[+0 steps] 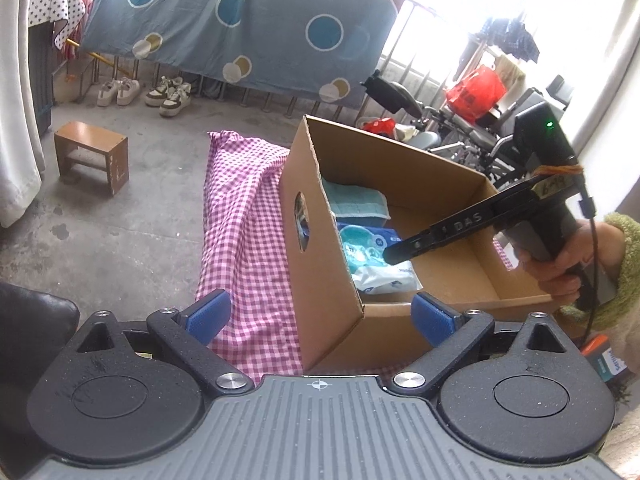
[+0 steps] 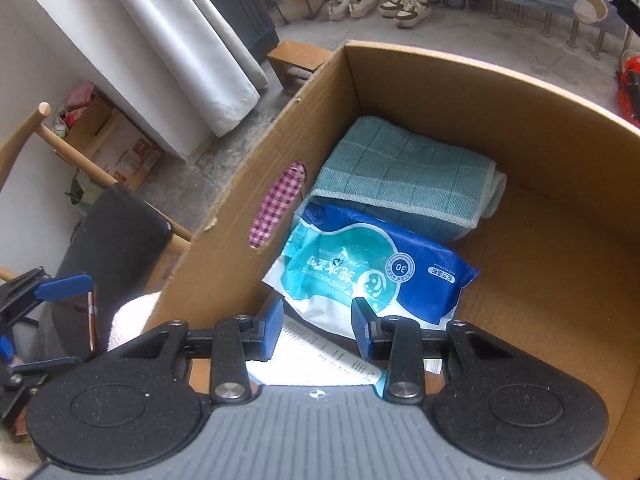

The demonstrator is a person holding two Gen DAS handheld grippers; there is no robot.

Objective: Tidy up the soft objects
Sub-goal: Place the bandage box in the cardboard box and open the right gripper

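A cardboard box (image 1: 320, 248) stands on a pink checked cloth (image 1: 244, 216). Inside it a folded teal towel (image 2: 404, 176) lies at the far end, with a blue and white pack of wet wipes (image 2: 372, 276) leaning against it. My right gripper (image 2: 316, 320) reaches down into the box, and its blue pads are closed on the crumpled near end of the wipes pack. In the left wrist view the right gripper (image 1: 394, 254) shows side-on over the wipes pack (image 1: 372, 248). My left gripper (image 1: 320, 316) is open outside the box's near corner, holding nothing.
The right half of the box floor (image 2: 552, 280) is bare cardboard. A small wooden stool (image 1: 94, 156) and shoes (image 1: 144, 92) sit on the concrete floor beyond the cloth. A wheelchair (image 1: 452, 128) with a red bag stands behind the box. A dark chair (image 2: 108, 240) is left of the box.
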